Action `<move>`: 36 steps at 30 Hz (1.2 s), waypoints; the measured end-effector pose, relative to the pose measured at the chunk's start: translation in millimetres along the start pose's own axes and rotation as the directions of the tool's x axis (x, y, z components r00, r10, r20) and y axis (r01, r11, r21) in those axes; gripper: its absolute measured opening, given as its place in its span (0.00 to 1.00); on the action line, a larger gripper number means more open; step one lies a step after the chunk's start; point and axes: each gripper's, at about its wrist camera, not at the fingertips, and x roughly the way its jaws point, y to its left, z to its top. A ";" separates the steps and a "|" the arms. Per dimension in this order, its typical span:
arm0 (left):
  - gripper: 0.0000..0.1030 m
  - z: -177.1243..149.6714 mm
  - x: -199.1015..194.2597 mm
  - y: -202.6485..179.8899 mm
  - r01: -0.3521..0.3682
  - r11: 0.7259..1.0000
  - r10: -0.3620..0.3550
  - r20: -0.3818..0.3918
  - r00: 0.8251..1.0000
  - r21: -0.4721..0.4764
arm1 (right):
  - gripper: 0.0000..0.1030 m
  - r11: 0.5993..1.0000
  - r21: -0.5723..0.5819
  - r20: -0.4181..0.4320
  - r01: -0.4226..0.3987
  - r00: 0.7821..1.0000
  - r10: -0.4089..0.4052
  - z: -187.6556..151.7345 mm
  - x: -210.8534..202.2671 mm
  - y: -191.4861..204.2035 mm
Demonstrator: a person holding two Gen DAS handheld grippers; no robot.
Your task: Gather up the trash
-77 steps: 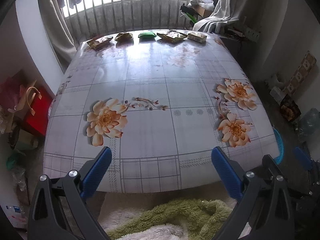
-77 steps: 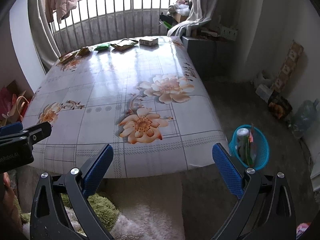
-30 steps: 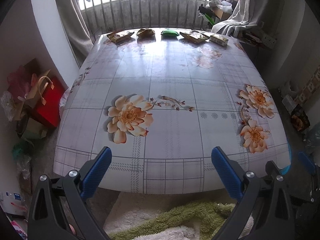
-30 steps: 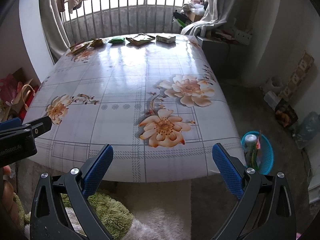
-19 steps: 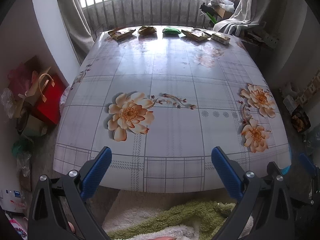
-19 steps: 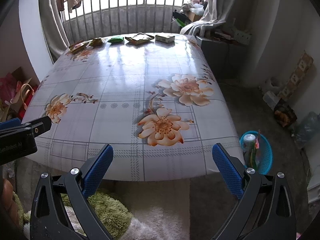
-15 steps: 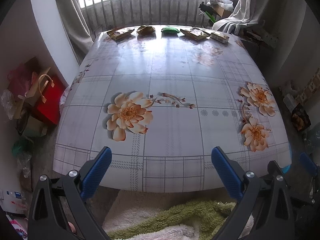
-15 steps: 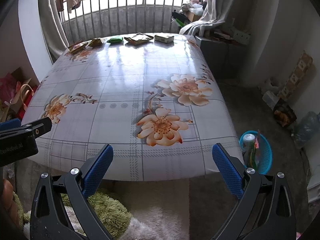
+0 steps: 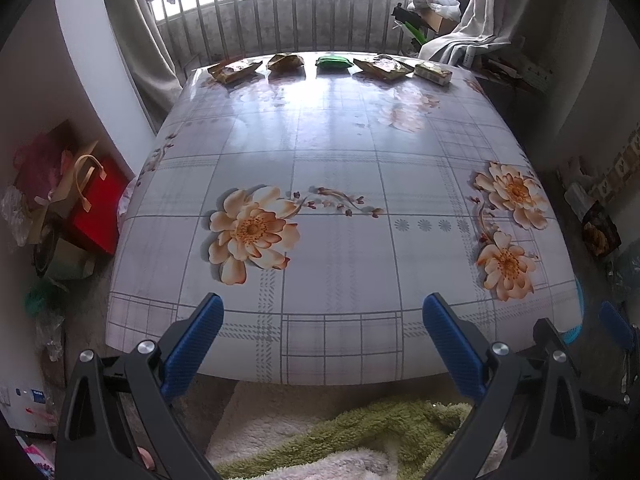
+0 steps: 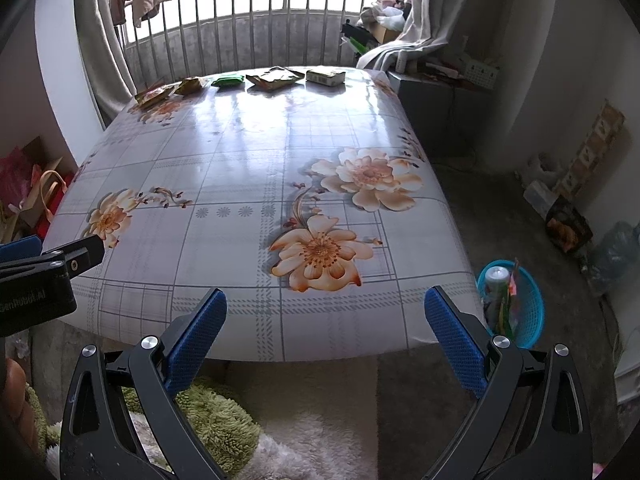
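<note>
Several pieces of trash lie in a row along the table's far edge: a brown wrapper [image 9: 233, 71], a crumpled wrapper [image 9: 286, 61], a green packet [image 9: 334, 62], a flat brown wrapper [image 9: 383, 66] and a small box [image 9: 433, 72]. The right wrist view shows the same row, with the green packet [image 10: 228, 79] and the box [image 10: 325, 76]. My left gripper [image 9: 322, 326] is open at the table's near edge, far from the trash. My right gripper [image 10: 325, 322] is open too, over the near right corner. Neither holds anything.
The flower-print table [image 9: 336, 152] fills the middle. A blue basket [image 10: 527, 304] with rubbish stands on the floor at the right. A red bag [image 9: 96, 208] and clutter sit at the left. A green and white rug [image 9: 348, 436] lies below. Window bars [image 9: 304, 4] stand behind.
Both views have lifted slightly and shifted over the table since 2.6 s ago. Over the last half second almost nothing has moved. Both grippers stay open.
</note>
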 end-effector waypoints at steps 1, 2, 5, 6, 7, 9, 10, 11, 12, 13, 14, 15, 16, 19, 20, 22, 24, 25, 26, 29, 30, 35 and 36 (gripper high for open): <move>0.95 -0.2 -0.1 -0.4 0.001 1.000 -0.001 0.000 1.000 0.002 | 0.93 1.000 0.001 0.000 0.001 1.000 -0.001 -0.2 0.0 -0.5; 0.95 -0.3 -0.2 -0.9 0.001 1.000 -0.001 0.000 1.000 0.004 | 0.92 1.000 0.001 -0.001 0.001 1.000 -0.001 -0.4 0.0 -0.8; 0.95 -0.7 0.0 -2.2 0.002 1.000 -0.002 -0.003 1.000 0.009 | 0.92 1.000 0.002 -0.001 -0.001 1.000 0.001 -0.3 0.2 -1.1; 0.95 -1.1 -0.3 -2.6 0.002 1.000 -0.002 -0.004 1.000 0.009 | 0.92 1.000 0.003 -0.001 -0.001 1.000 0.001 -0.5 0.4 -1.6; 0.95 -1.2 -0.4 -2.9 0.002 1.000 -0.002 -0.003 1.000 0.009 | 0.92 1.000 0.004 -0.002 0.000 1.000 0.000 -0.7 0.4 -1.6; 0.95 -1.2 -0.2 -3.0 0.002 1.000 -0.002 -0.003 1.000 0.009 | 0.92 1.000 0.004 -0.002 0.002 1.000 -0.002 -0.8 0.6 -2.2; 0.95 -1.2 -0.2 -2.9 0.002 1.000 -0.002 -0.003 1.000 0.008 | 0.92 1.000 0.005 -0.002 0.001 1.000 -0.001 -0.8 0.5 -2.0; 0.95 -1.1 -0.2 -2.6 0.001 1.000 -0.001 -0.003 1.000 0.009 | 0.92 1.000 0.005 -0.002 0.000 1.000 0.000 -0.7 0.3 -2.0; 0.95 -1.1 -0.1 -2.7 0.002 1.000 -0.002 -0.003 1.000 0.009 | 0.92 1.000 0.005 -0.001 0.000 1.000 0.000 -0.7 0.3 -2.1; 0.95 -1.3 -0.2 -3.1 0.002 1.000 -0.002 -0.004 1.000 0.009 | 0.92 1.000 0.005 -0.001 0.001 1.000 -0.001 -0.8 0.3 -2.2; 0.95 -1.5 -0.2 -3.3 0.002 1.000 -0.002 -0.004 1.000 0.010 | 0.92 1.000 0.005 -0.001 0.002 1.000 -0.002 -0.9 0.4 -2.3; 0.95 -1.2 -0.2 -2.8 0.002 1.000 -0.002 -0.004 1.000 0.010 | 0.92 1.000 0.005 -0.001 0.001 1.000 -0.001 -0.9 0.4 -2.4; 0.95 -1.4 -0.1 -3.1 0.003 1.000 -0.003 -0.004 1.000 0.011 | 0.92 1.000 0.006 -0.002 0.001 1.000 -0.001 -1.0 0.7 -2.6; 0.95 -1.9 -0.4 -4.1 0.004 1.000 -0.004 -0.004 1.000 0.011 | 0.93 1.000 0.004 -0.002 0.002 1.000 -0.002 -1.2 0.8 -2.5; 0.95 -2.0 -0.5 -4.0 0.004 1.000 -0.004 -0.004 1.000 0.010 | 0.92 1.000 0.005 -0.002 0.003 1.000 -0.003 -1.2 0.8 -2.5; 0.95 -2.0 -0.5 -4.1 0.004 1.000 -0.004 -0.004 1.000 0.010 | 0.92 1.000 0.005 -0.002 0.002 1.000 -0.002 -1.3 1.0 -2.5; 0.95 -2.1 -0.5 -4.3 0.004 1.000 -0.004 -0.005 1.000 0.010 | 0.92 1.000 0.006 -0.001 0.003 1.000 -0.003 -1.5 1.1 -2.6; 0.95 -2.3 -0.6 -4.4 0.004 1.000 -0.004 -0.005 1.000 0.010 | 0.92 1.000 0.005 -0.002 0.003 1.000 -0.002 -1.4 1.1 -2.3; 0.95 -1.9 -0.4 -3.8 0.004 1.000 -0.004 -0.005 1.000 0.010 | 0.92 1.000 0.005 -0.002 0.002 1.000 -0.002 -1.4 1.0 -2.2; 0.95 -2.5 -0.4 -5.0 0.006 1.000 -0.006 -0.006 1.000 0.011 | 0.92 1.000 0.003 -0.002 0.003 1.000 -0.003 -1.4 1.0 -2.1; 0.95 -2.5 -0.3 -4.6 0.006 1.000 -0.006 -0.006 1.000 0.010 | 0.92 1.000 0.003 -0.002 0.003 1.000 -0.003 -1.4 0.9 -2.1; 0.95 -2.4 -0.1 -4.0 0.006 1.000 -0.006 -0.006 1.000 0.010 | 0.92 1.000 0.006 -0.002 0.002 1.000 -0.002 -1.2 1.1 -1.7; 0.95 -2.4 -0.1 -4.0 0.006 1.000 -0.006 -0.006 1.000 0.010 | 0.92 1.000 0.007 -0.003 0.002 1.000 -0.002 -1.4 1.3 -2.0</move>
